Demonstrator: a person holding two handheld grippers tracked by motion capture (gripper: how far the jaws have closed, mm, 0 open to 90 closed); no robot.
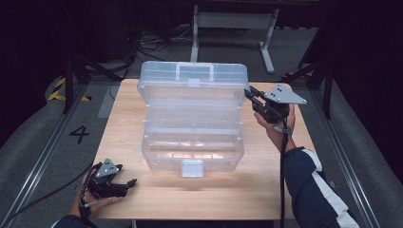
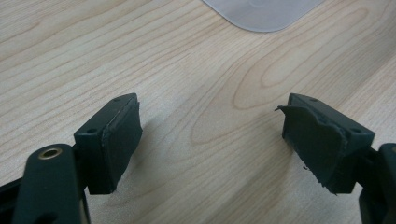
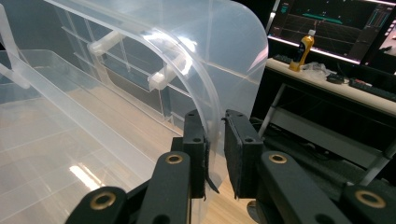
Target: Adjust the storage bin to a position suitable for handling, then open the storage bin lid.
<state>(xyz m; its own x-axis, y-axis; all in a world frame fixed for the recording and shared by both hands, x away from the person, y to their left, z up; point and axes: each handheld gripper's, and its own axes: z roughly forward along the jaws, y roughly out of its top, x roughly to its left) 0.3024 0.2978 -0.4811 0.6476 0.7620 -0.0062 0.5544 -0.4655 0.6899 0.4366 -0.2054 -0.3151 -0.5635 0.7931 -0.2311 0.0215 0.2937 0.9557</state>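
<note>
A clear plastic toolbox (image 1: pixel 192 156) stands open in the middle of the wooden table (image 1: pixel 157 199), its tiers stepped back and its lid (image 1: pixel 192 83) upright at the rear. My right gripper (image 1: pixel 250 95) is at the lid's right edge. In the right gripper view the lid's curved side wall (image 3: pixel 187 37) runs between the jaws, and my right gripper (image 3: pixel 215 140) is shut on it. My left gripper (image 1: pixel 128 185) rests low at the front left of the table, apart from the box. In its own view my left gripper (image 2: pixel 210 140) stands open over bare wood, with a corner of the box (image 2: pixel 261 11) ahead.
The table's front edge lies just behind my left hand. A white desk frame (image 1: pixel 233 21) stands beyond the table. A floor mark "4" (image 1: pixel 79 134) is at the left. On a bench to the right, a yellow bottle (image 3: pixel 303 49) stands below monitors (image 3: pixel 327 23).
</note>
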